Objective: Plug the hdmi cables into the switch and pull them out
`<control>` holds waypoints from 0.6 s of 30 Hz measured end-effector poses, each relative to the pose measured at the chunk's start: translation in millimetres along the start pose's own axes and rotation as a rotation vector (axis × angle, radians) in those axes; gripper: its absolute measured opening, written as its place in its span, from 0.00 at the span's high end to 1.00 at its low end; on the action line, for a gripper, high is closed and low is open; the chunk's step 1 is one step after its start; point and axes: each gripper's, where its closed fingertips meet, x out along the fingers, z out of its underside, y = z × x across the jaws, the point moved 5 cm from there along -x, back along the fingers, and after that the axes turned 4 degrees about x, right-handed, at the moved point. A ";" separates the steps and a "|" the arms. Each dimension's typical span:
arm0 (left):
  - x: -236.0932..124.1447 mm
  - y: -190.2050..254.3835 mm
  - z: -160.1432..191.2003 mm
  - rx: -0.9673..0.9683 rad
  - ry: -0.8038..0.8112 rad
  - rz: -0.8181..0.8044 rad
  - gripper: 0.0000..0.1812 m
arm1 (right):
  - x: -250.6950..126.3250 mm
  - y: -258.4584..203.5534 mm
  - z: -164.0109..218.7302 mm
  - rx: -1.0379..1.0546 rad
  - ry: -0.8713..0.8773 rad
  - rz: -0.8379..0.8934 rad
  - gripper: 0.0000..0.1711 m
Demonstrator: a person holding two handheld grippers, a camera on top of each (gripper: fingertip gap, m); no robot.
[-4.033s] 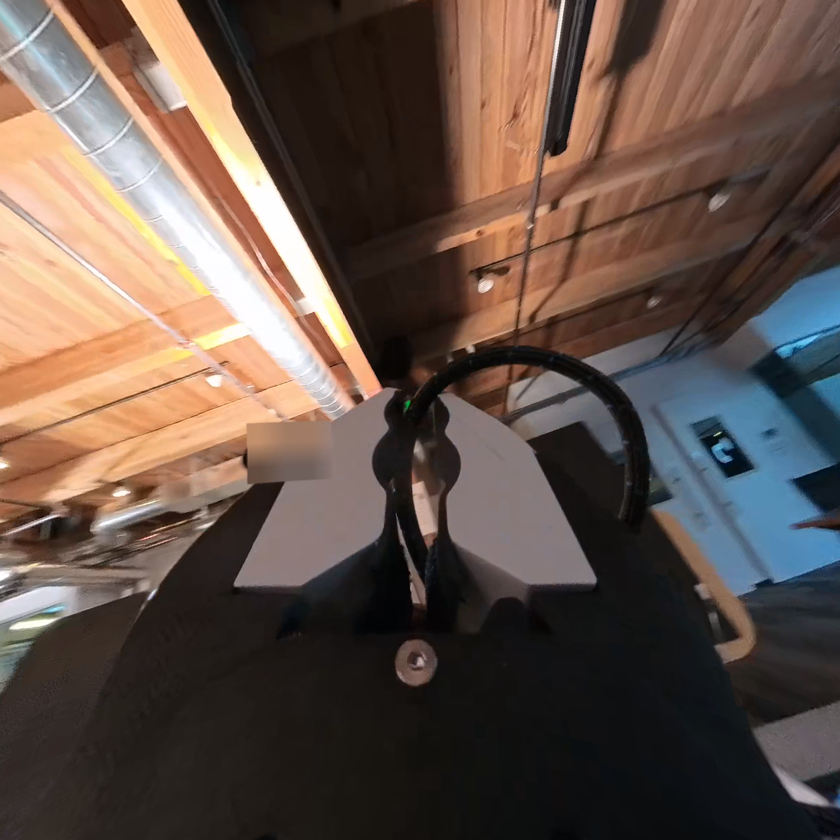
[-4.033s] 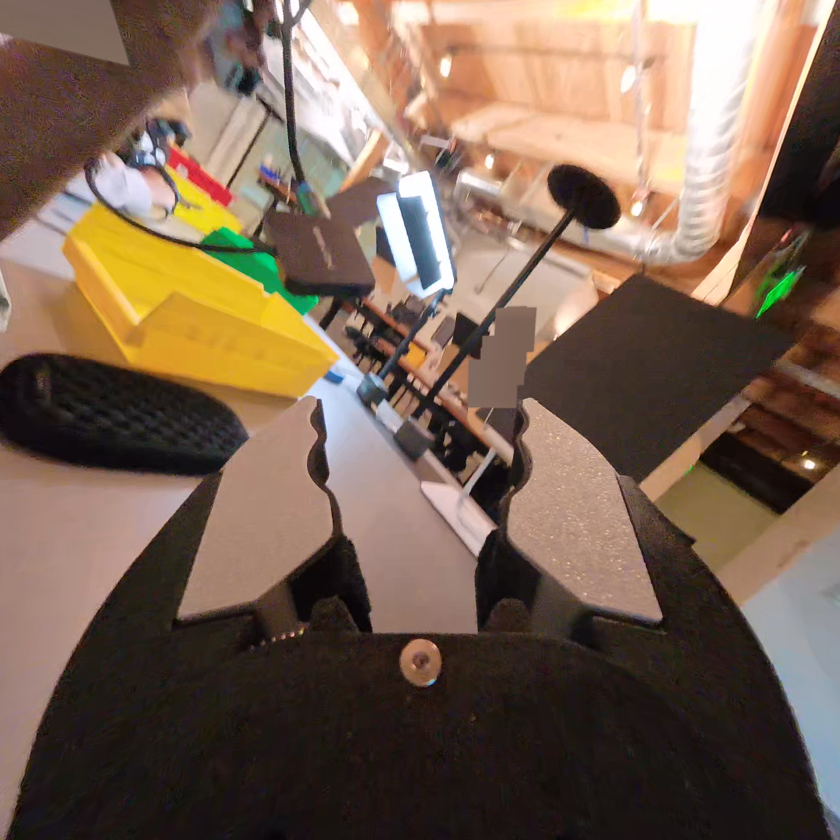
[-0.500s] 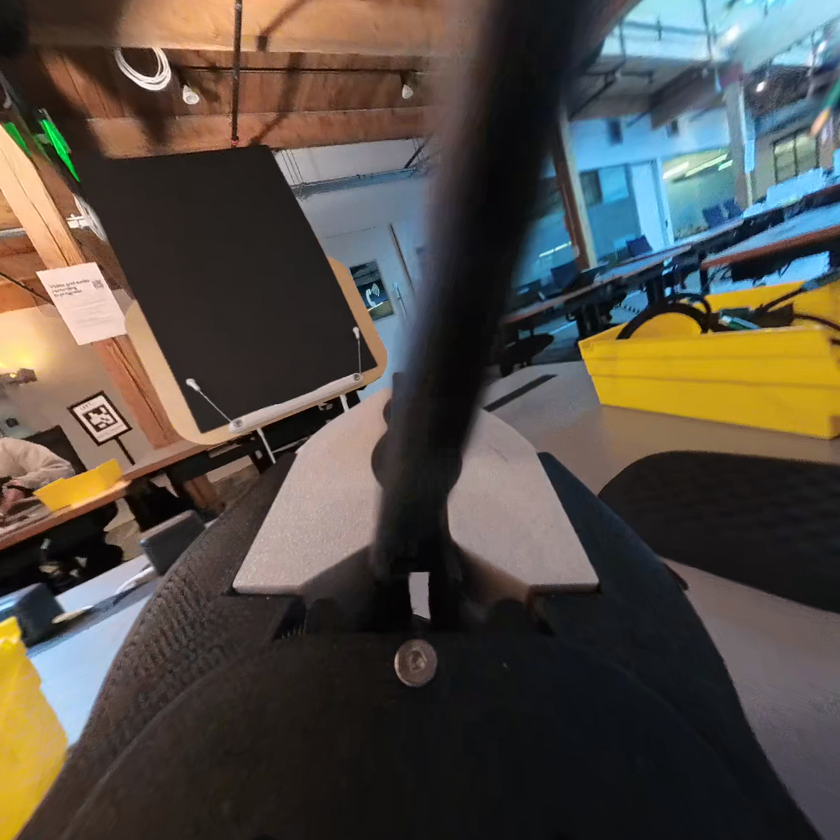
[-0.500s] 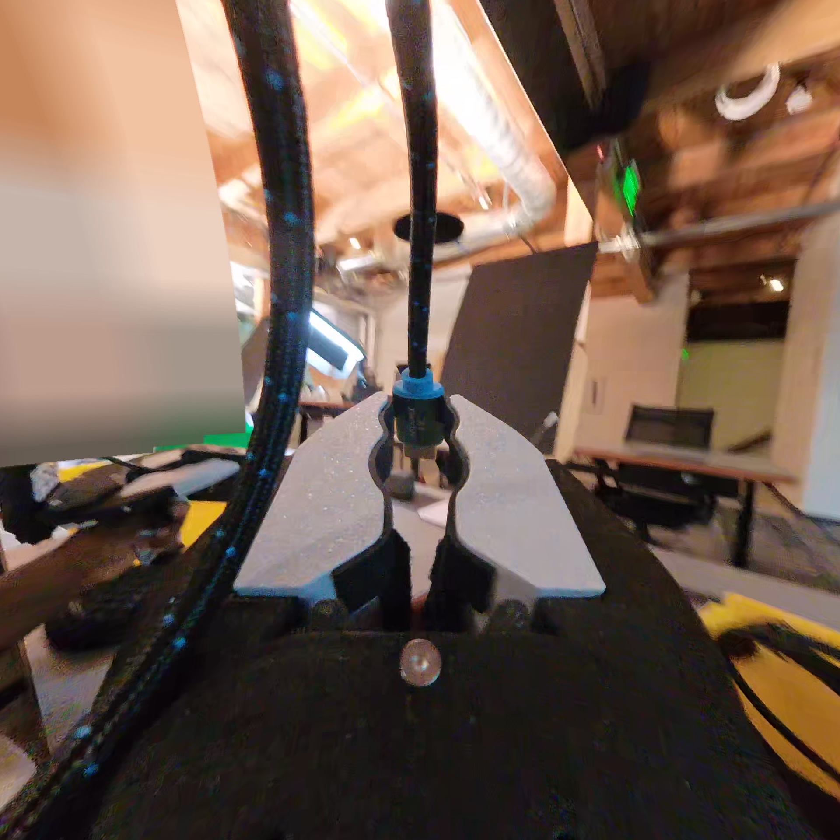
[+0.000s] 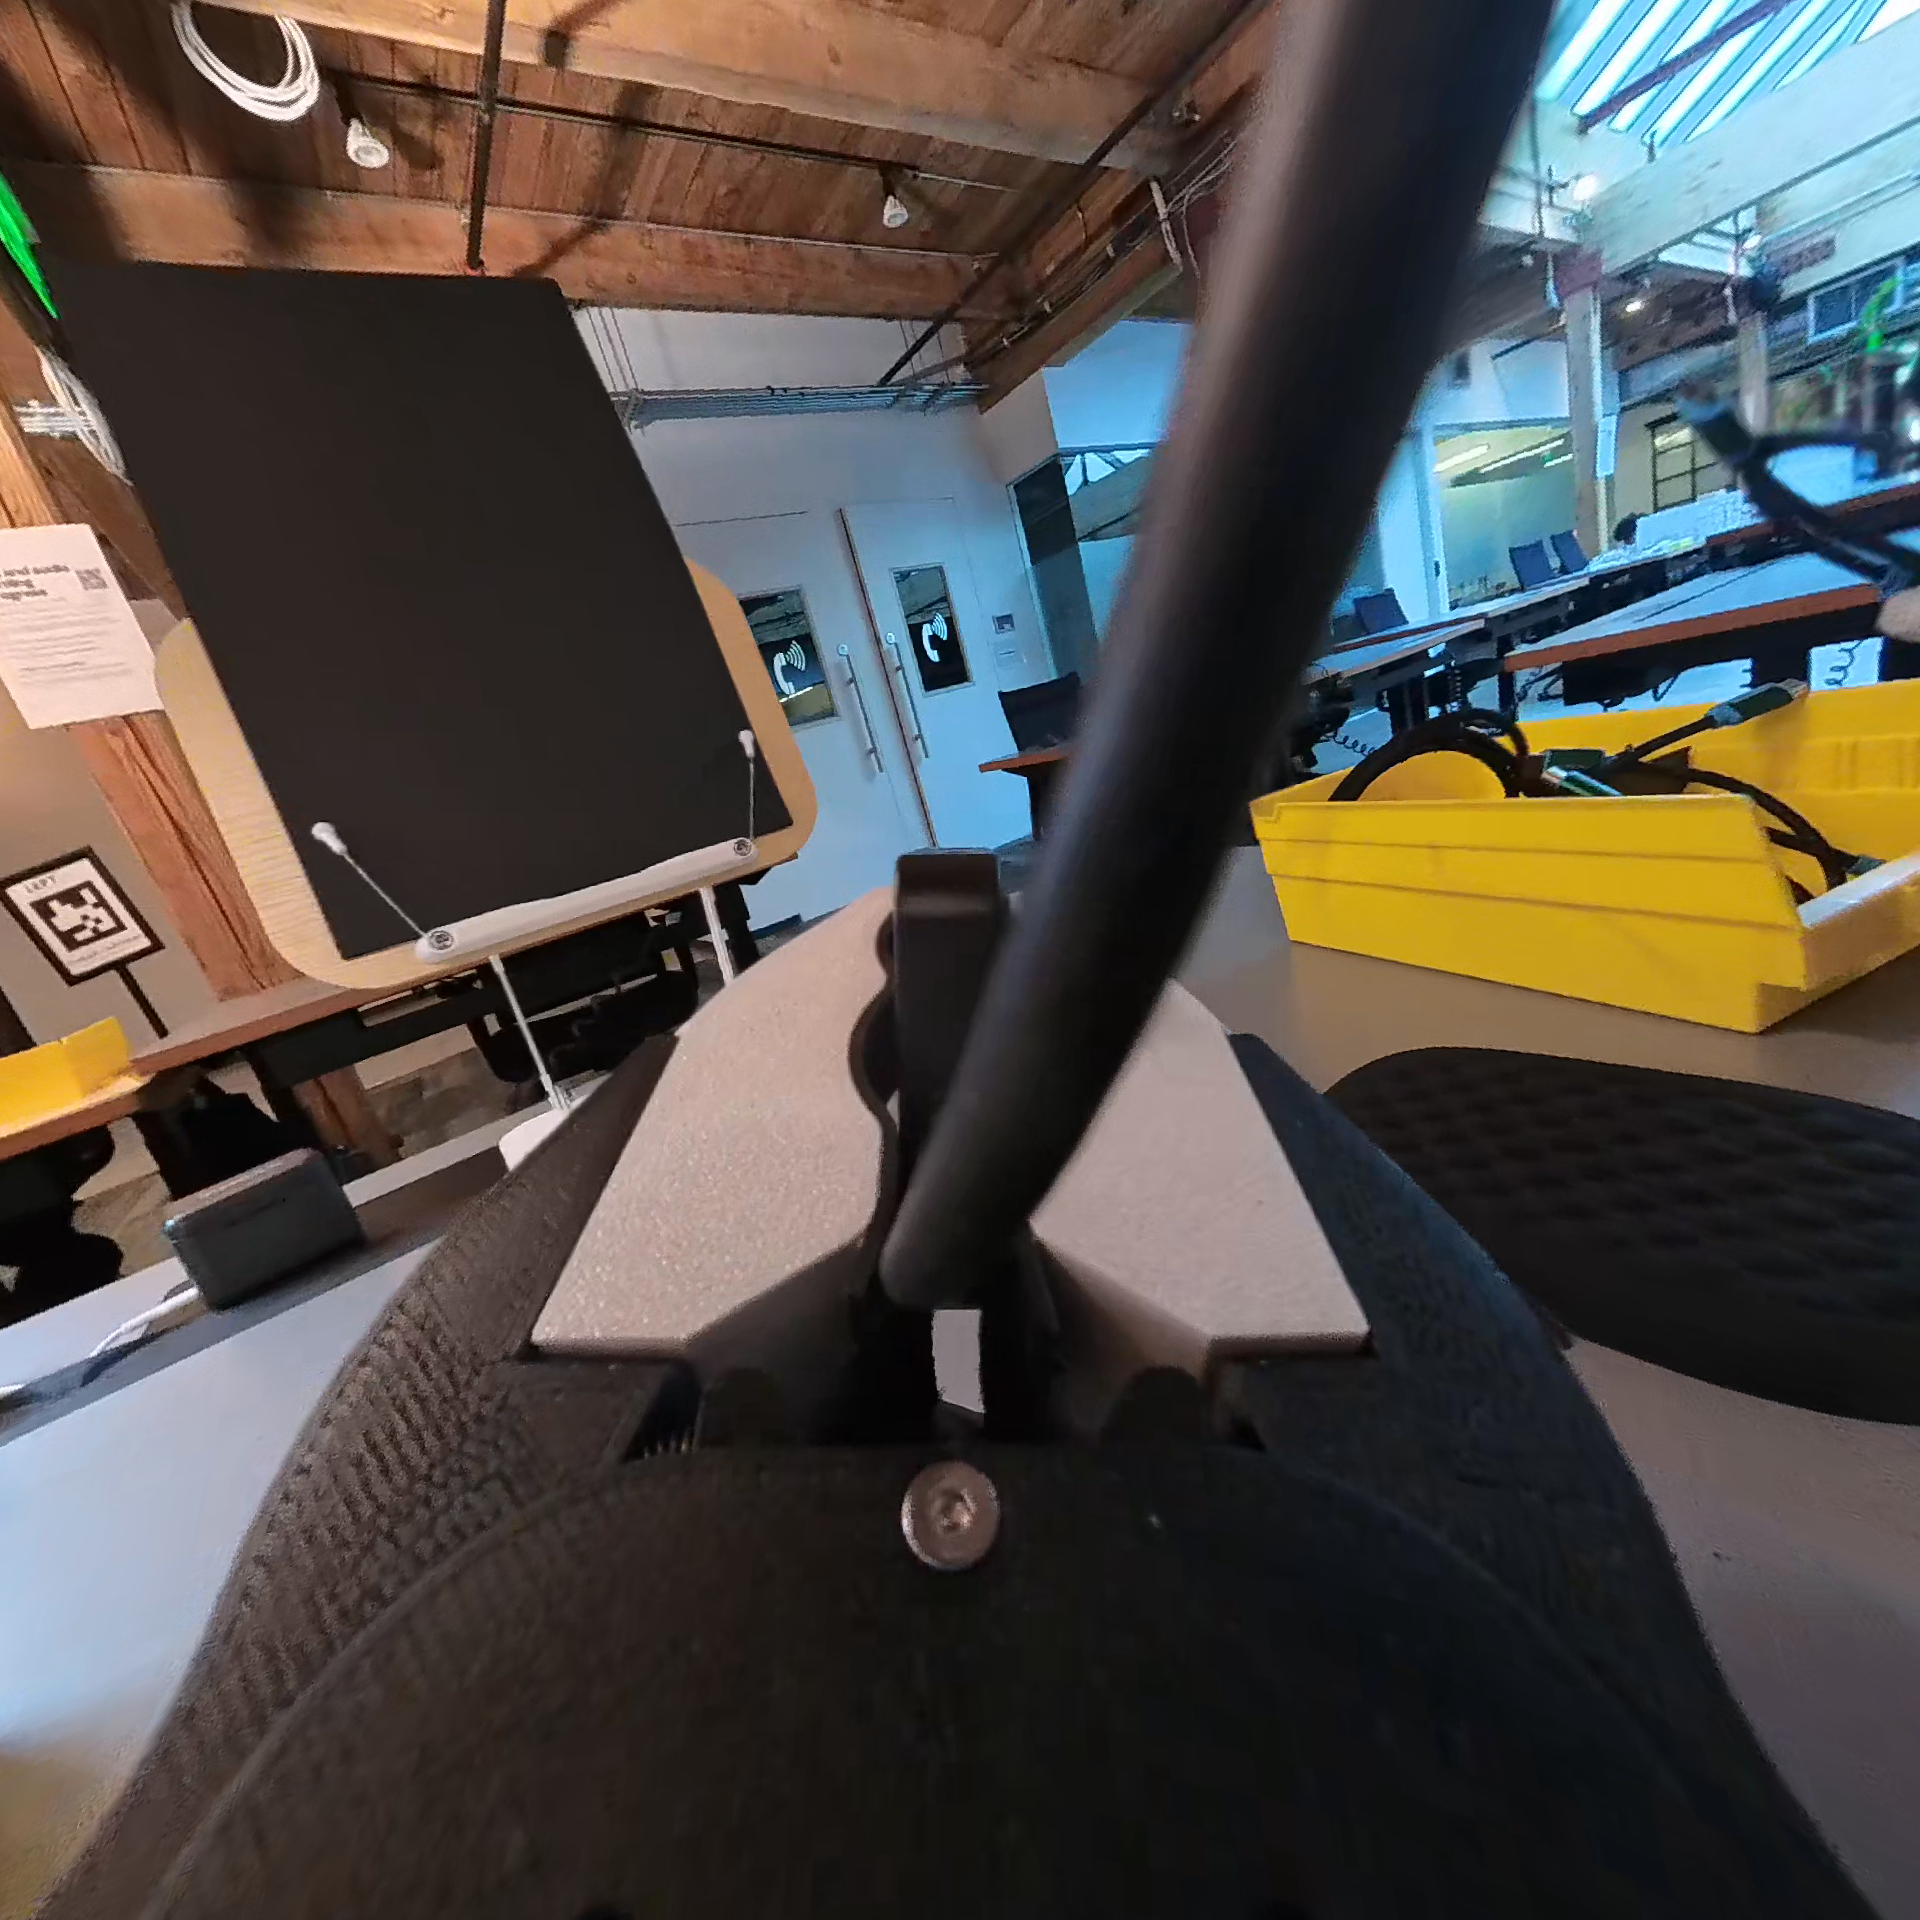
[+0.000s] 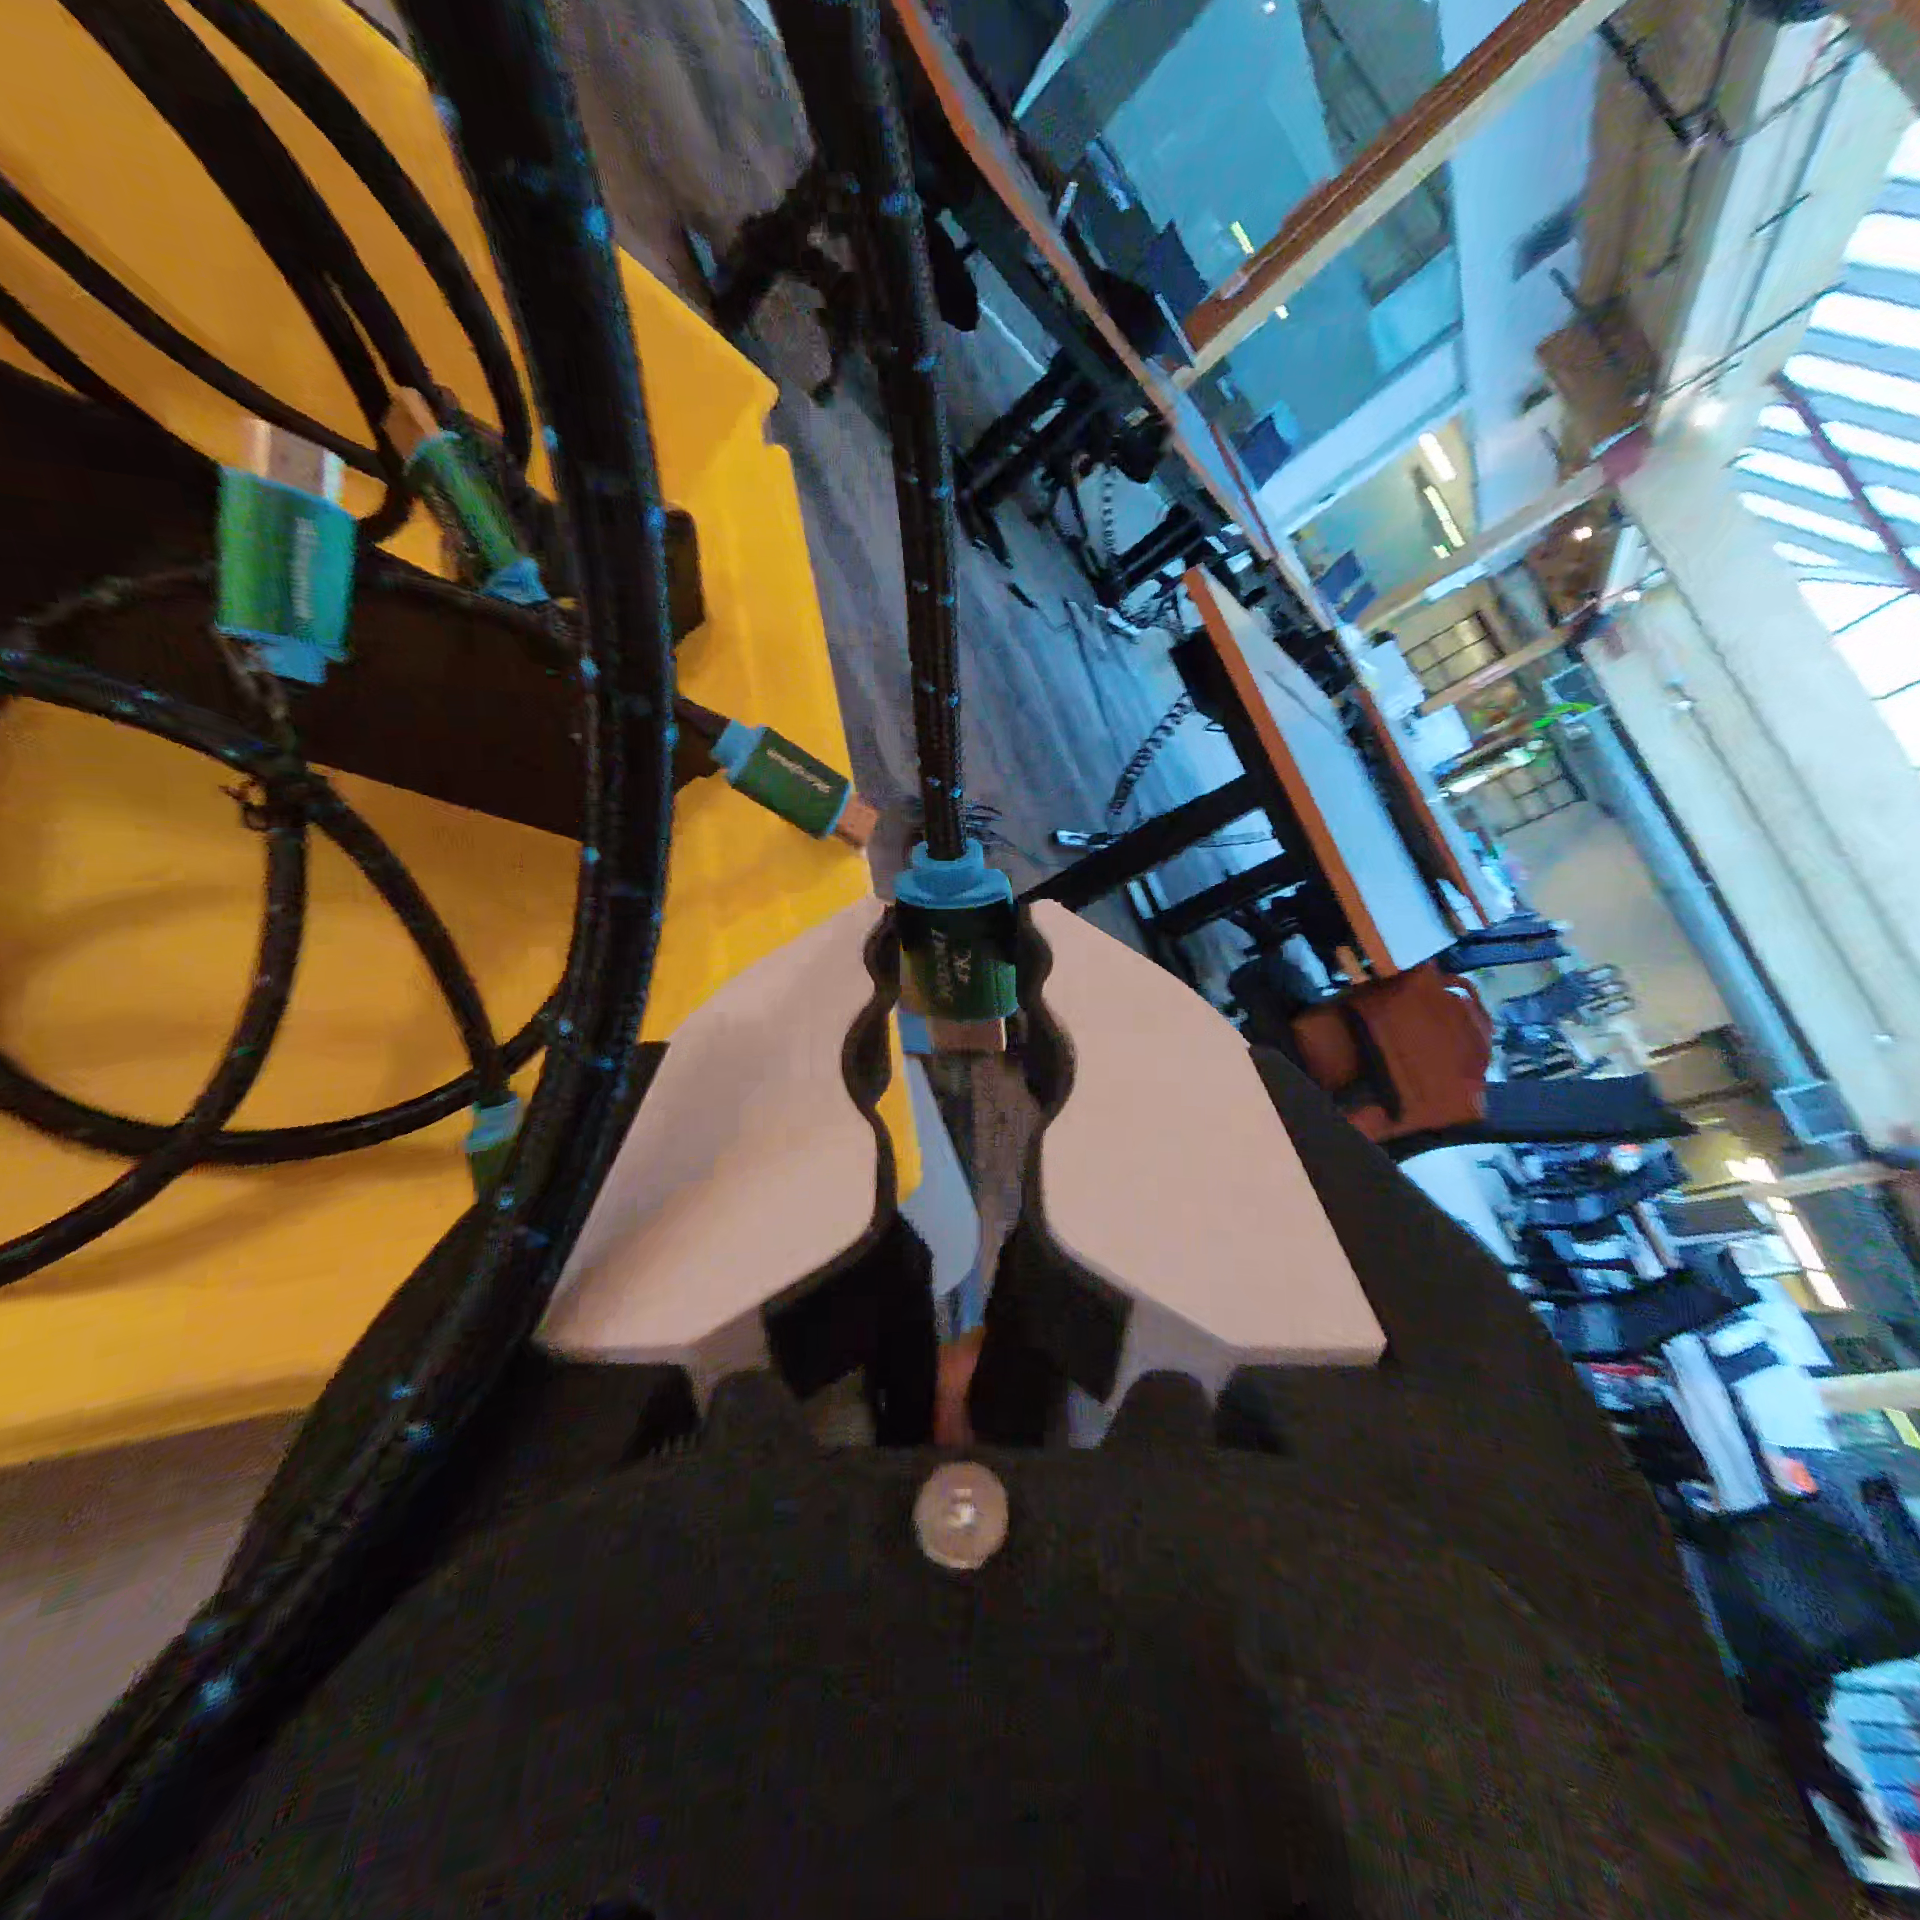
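Observation:
My left gripper [image 5: 940, 940] is shut on a black plug [image 5: 943, 914] whose smooth black cable [image 5: 1226, 582] arcs up to the top right. My right gripper [image 6: 953, 961] is shut on a green HDMI plug [image 6: 953, 951]. Its braided black cable [image 6: 914, 436] runs up out of view. The right gripper is rolled sideways beside a yellow bin [image 6: 748, 499] that holds several braided cables with green plugs [image 6: 283, 566] and a dark flat box [image 6: 447, 686]. I cannot tell if that box is the switch. The bin also shows in the left wrist view [image 5: 1558, 894].
A black mesh pad [image 5: 1662, 1216] lies on the grey table [image 5: 1714, 1538] right of the left gripper. A black board on a stand [image 5: 416, 603] stands back left, with a small dark box [image 5: 260, 1226] below it. Desks and chairs [image 6: 1351, 727] stand beyond the table edge. Spacing between my two grippers at the tips: around 50 centimetres.
Four seconds ago my right gripper was open and empty; now it holds the green plug. In the last half second it rolled sideways and swung over to the yellow bin. The left gripper shifted slightly.

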 end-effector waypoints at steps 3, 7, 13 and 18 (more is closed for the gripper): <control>-1.0 -2.6 -1.7 0.004 0.006 -0.012 0.91 | 14.6 -0.6 3.1 -0.100 -0.020 0.064 0.88; -1.7 -4.4 -0.9 -0.014 0.011 -0.012 0.91 | 27.6 -6.0 -0.1 -0.198 0.005 0.104 0.89; -1.3 -3.5 -0.6 -0.016 0.014 -0.006 0.92 | 40.7 -26.2 2.0 -0.223 0.041 0.010 0.89; 0.5 1.2 -0.2 -0.079 0.023 0.034 0.91 | 35.4 -33.1 4.2 -0.100 0.015 -0.216 0.79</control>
